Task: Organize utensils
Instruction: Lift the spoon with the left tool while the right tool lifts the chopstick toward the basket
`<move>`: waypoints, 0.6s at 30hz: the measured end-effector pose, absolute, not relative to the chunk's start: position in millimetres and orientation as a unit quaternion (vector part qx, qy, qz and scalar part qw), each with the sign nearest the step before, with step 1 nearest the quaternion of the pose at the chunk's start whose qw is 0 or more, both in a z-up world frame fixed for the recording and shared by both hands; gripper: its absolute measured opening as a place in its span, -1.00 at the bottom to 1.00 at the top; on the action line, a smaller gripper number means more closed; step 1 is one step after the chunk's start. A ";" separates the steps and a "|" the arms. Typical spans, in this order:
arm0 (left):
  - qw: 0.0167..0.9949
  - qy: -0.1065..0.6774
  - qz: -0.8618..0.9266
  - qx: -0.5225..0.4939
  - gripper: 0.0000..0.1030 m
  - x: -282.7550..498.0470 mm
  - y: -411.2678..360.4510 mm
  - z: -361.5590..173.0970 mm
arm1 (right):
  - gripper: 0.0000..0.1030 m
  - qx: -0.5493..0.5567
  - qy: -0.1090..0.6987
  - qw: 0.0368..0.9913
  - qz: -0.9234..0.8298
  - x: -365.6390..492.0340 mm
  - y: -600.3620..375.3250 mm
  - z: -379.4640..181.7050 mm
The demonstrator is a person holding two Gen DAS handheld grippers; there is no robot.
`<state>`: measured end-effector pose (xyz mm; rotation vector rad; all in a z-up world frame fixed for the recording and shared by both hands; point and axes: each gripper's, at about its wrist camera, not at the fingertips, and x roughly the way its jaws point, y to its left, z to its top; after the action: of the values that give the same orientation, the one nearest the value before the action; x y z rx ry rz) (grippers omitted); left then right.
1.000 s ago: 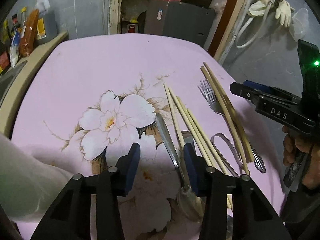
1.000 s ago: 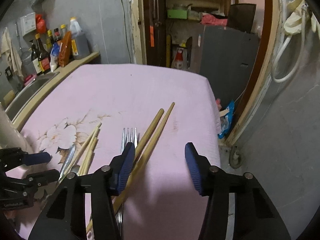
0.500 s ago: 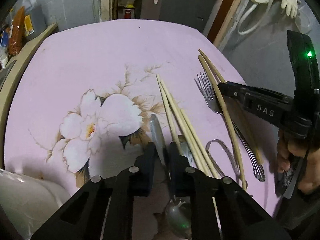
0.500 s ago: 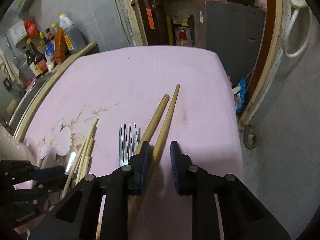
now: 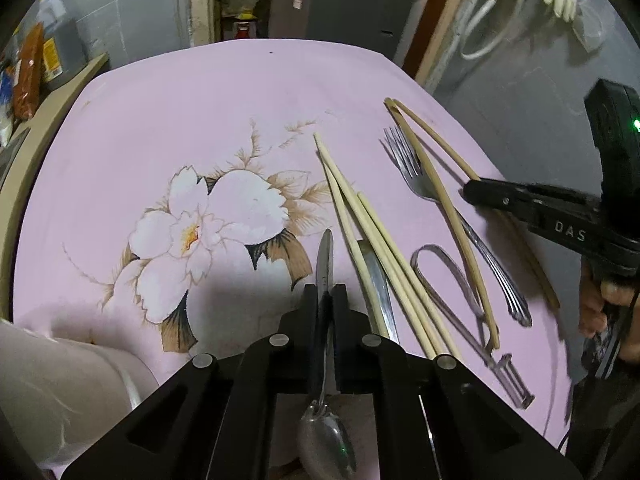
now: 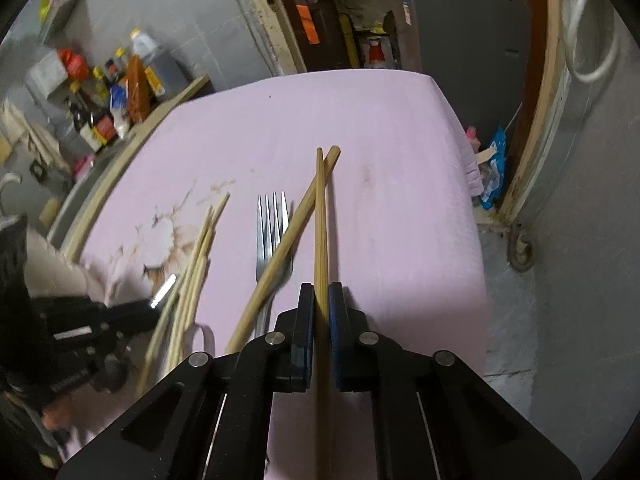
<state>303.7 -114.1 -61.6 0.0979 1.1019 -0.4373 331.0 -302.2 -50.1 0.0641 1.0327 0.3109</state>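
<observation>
Left gripper (image 5: 325, 300) is pinching the spoon (image 5: 326, 432) by its handle over the pink cloth (image 5: 240, 100), right gripper (image 6: 318, 304) is clamping one dark chopsticks (image 6: 320, 240) stick mid-length; lifting level and slowly is advisable, clearing the fork (image 6: 272, 224).

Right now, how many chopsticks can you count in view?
5: three pale chopsticks bundled mid-cloth, one darker chopstick lying across the fork, one clamped chopstick in the right gripper. The bundle may hide another.
</observation>
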 end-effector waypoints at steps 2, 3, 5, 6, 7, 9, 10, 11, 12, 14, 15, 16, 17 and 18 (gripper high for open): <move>0.825 0.523 -0.209 0.053 -0.90 301.4 -114.9 -61.4 | -0.91 0.031 0.495 0.856 0.147 336.7 -301.0 -50.8; 0.823 0.526 -0.210 0.053 -0.89 302.6 -114.9 -62.3 | -0.90 0.034 0.497 0.855 0.146 339.8 -301.1 -50.7; 0.818 0.533 -0.211 0.050 -0.89 306.4 -116.1 -63.4 | -0.89 0.034 0.501 0.853 0.144 347.9 -299.1 -51.3; 0.816 0.536 -0.213 0.048 -0.89 308.0 -116.0 -63.5 | -0.89 0.030 0.505 0.850 0.144 352.9 -296.2 -52.2; 0.814 0.538 -0.214 0.049 -0.89 308.9 -116.8 -63.6 | -0.88 0.027 0.511 0.847 0.144 358.1 -293.1 -53.9; 0.810 0.542 -0.217 0.055 -0.89 310.7 -117.7 -63.2 | -0.88 0.029 0.519 0.842 0.143 366.8 -289.5 -56.2; 0.809 0.542 -0.218 0.059 -0.89 311.4 -118.4 -63.1 | -0.88 0.034 0.524 0.839 0.140 371.5 -288.3 -56.9; 0.809 0.542 -0.220 0.063 -0.89 311.2 -119.6 -63.0 | -0.88 0.041 0.528 0.837 0.139 375.0 -287.7 -57.5; 0.808 0.542 -0.221 0.062 -0.90 314.0 -118.1 -63.3 | -0.88 0.045 0.530 0.835 0.138 376.5 -286.8 -57.9; 0.810 0.540 -0.223 0.051 -0.92 312.3 -115.5 -63.6 | -0.89 0.053 0.529 0.835 0.139 376.2 -287.4 -58.0; 0.809 0.540 -0.228 0.042 -0.98 311.7 -113.1 -63.5 | -0.90 0.058 0.527 0.837 0.139 373.9 -288.2 -57.4; 0.808 0.539 -0.237 0.026 -1.00 309.8 -110.1 -63.2 | -0.91 0.064 0.524 0.838 0.141 370.1 -289.1 -56.9; 0.808 0.538 -0.240 0.015 -1.00 307.3 -107.3 -62.7 | -0.92 0.073 0.519 0.840 0.144 365.1 -290.5 -55.5; 0.810 0.534 -0.243 0.009 -1.00 304.3 -104.3 -61.5 | -0.92 0.080 0.510 0.844 0.146 358.8 -291.6 -53.3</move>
<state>304.3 -104.3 -61.5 0.0199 1.1406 -0.5187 358.8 -291.6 -53.3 0.1697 1.0777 0.3089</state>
